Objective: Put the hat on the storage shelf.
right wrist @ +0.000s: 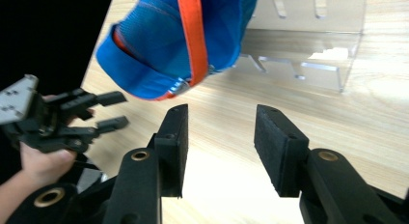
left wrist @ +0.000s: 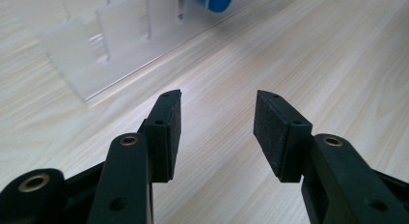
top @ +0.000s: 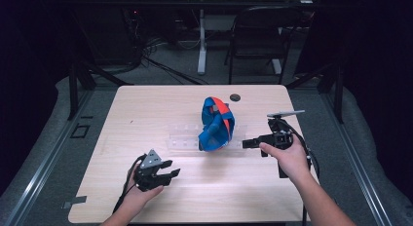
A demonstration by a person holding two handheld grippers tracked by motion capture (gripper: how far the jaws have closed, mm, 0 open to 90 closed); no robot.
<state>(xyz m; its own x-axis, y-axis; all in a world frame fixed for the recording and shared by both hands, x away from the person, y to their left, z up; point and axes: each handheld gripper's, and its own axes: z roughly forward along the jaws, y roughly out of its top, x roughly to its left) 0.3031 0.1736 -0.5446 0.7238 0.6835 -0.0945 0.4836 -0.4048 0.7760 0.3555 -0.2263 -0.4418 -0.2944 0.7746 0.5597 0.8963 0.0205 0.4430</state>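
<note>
— Where's the blue fabric cap with the orange strap (top: 217, 123)?

— Propped upright on the clear acrylic rack (top: 187, 138), mid-table. My right gripper (top: 249, 143) is just beside it, jaws wide, empty.

— And the left gripper (top: 170, 170)?

— Farther off, toward the near edge; also wide, nothing held. Soft mesh, so I'd judge it crushes easily.

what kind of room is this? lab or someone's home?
Most likely a lab or recording space: black curtains surround a lone wooden table, cables trail across the grey floor behind it, and a second desk's leg and a chair stand there.
</note>
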